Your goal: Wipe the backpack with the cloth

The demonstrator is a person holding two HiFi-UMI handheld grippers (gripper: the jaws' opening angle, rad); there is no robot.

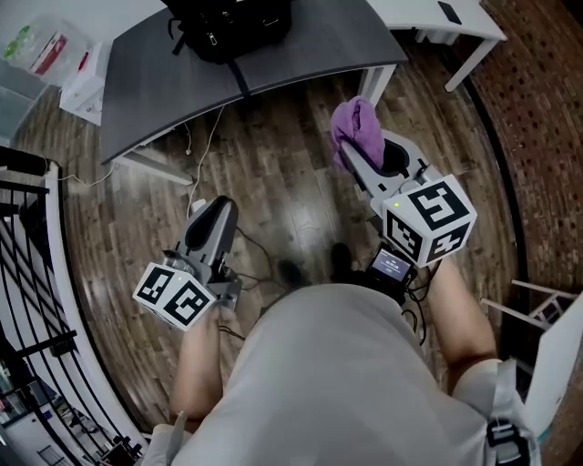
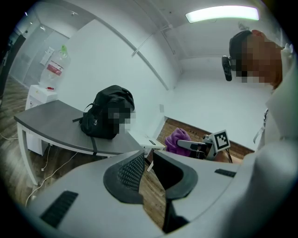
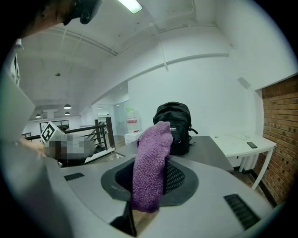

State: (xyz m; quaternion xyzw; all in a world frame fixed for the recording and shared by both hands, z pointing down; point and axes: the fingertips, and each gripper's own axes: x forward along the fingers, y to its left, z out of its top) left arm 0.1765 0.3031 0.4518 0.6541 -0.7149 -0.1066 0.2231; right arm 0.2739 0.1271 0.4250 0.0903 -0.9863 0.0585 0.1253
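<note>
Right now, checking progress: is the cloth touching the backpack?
No, the cloth sits in the right gripper over the floor, apart from the backpack on the table.

I've got open floor (image 1: pixel 273 173) up to the worktop (image 1: pixel 319 45); the backpack (image 1: pixel 232 23) crowds its far edge, and a railing (image 1: pixel 27 264) stands well left of it.

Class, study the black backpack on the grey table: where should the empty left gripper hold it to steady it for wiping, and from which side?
Probably the strap hanging over the near edge of the table, approached from the person's side: it is thin, hangs free and faces the left gripper, whose fingers stand slightly apart. The backpack itself, rounded and upright, looks too wide.
</note>
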